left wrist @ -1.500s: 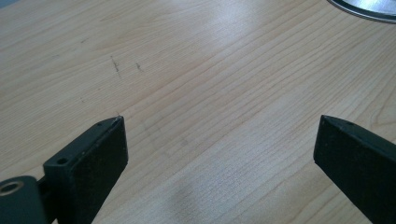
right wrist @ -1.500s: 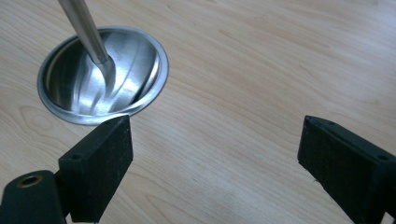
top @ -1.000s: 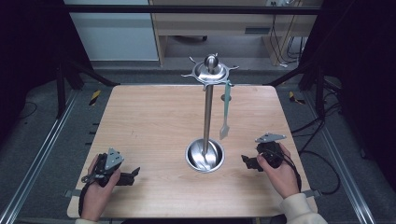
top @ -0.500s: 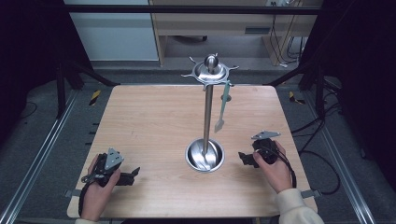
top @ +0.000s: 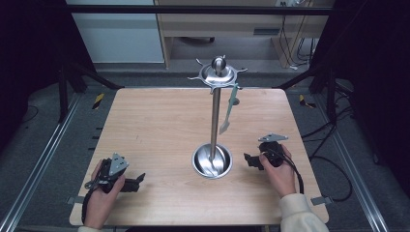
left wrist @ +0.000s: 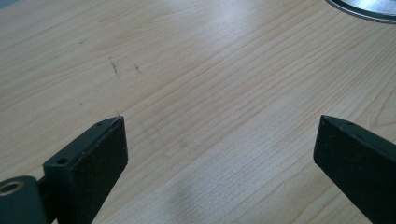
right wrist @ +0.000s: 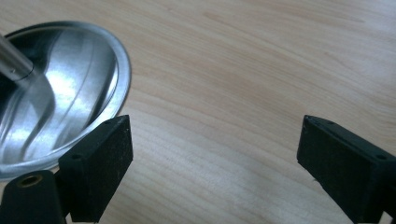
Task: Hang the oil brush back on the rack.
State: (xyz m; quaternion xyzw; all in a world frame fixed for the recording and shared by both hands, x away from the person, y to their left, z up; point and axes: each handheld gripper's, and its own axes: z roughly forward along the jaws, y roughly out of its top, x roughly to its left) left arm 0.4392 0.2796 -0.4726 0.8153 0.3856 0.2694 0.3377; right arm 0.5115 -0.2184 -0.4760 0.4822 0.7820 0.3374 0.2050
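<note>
1. At left, the left gripper rests low on the near left part of the tabletop, its jaws spread wide with nothing but bare wood between them in the left gripper view; only the rim of the stand's base shows at the top right of that view

2. At centre, a single steel utensil stand rises from its round dished base to a hooked crown; one pale green utensil hangs from a hook on the crown's right side, its lower end clear of the tabletop

3. At right, the right gripper sits just beside the base, jaws wide and holding nothing, with the shiny dish at the left of the right gripper view

4. Judged from this, the work stands at the reach: no grasp is made, and the hanging utensil is the likely target; the next move calls for raising the right gripper to its handle, closing gently, then lifting it off the hook

5. Count: two grippers, one stand, one utensil
</note>
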